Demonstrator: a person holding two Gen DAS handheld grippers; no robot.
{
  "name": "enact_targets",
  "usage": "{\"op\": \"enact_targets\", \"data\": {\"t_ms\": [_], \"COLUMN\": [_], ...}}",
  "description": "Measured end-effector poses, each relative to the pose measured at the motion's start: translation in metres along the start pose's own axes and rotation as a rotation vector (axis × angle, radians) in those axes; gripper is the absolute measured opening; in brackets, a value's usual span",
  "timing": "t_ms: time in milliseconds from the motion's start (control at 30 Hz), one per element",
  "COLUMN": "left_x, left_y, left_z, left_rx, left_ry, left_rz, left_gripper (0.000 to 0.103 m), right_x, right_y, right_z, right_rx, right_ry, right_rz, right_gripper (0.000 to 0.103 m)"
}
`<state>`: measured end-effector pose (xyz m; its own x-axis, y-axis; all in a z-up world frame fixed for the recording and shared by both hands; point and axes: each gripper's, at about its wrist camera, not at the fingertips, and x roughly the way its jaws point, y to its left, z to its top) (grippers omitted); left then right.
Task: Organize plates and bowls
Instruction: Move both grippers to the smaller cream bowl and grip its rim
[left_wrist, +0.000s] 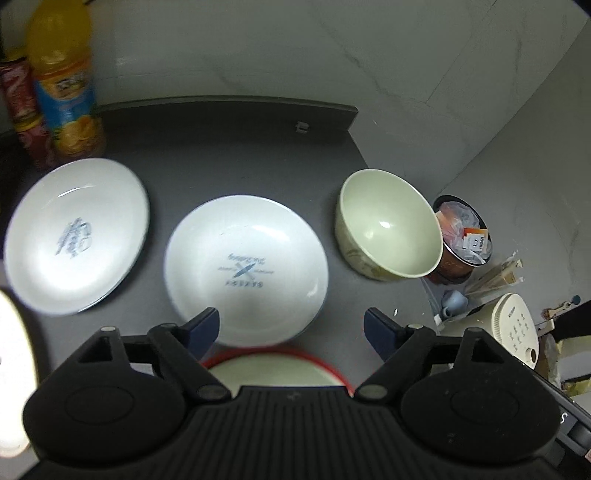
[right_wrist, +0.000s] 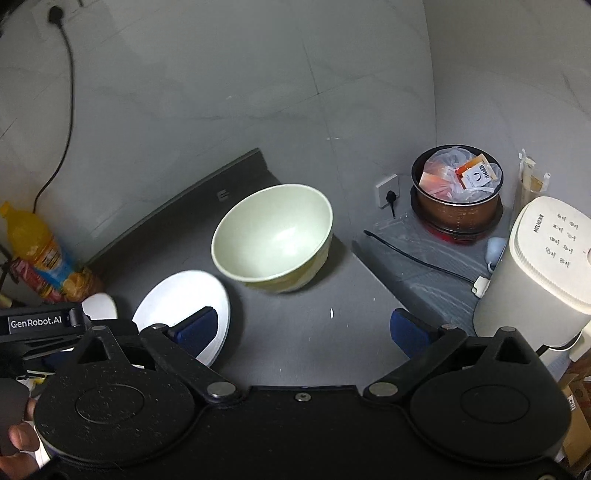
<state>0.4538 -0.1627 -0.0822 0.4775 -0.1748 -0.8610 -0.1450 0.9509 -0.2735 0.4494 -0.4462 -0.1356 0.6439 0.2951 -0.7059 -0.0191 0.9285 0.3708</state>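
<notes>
Two white plates with blue print lie on the dark grey table: one at the left (left_wrist: 77, 232), one in the middle (left_wrist: 245, 269). A pale green bowl (left_wrist: 388, 225) stands upright to the right, near the table's edge. A red-rimmed dish (left_wrist: 273, 363) shows just under my left gripper (left_wrist: 291, 325), which hovers open above the near edge of the middle plate. My right gripper (right_wrist: 306, 328) is open over bare table, a little short of the green bowl (right_wrist: 273, 240), with a white plate (right_wrist: 184, 306) beside its left finger. Neither gripper holds anything.
An orange juice bottle (left_wrist: 62, 81) and a red can (left_wrist: 24, 114) stand at the back left. Off the table's right edge sit a pot with plastic bags (right_wrist: 458, 188), a white appliance (right_wrist: 539, 269) and a black cable (right_wrist: 417, 256). A person's fingers (right_wrist: 20, 439) show at the lower left.
</notes>
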Motion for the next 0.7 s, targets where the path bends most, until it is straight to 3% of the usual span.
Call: {"op": "enact_targets", "data": {"t_ms": [700], "left_x": [0.096], "left_y": [-0.033], "left_z": [0.077], "left_rx": [0.071], "left_ry": [0.067], "left_rz": [-0.045], "left_gripper": [0.082], "right_x": [0.085], "right_y": [-0.011], "right_z": [0.05], "right_rx": [0.1], "right_ry": [0.049], "right_rz": [-0.039], "right_gripper": [0.098]}}
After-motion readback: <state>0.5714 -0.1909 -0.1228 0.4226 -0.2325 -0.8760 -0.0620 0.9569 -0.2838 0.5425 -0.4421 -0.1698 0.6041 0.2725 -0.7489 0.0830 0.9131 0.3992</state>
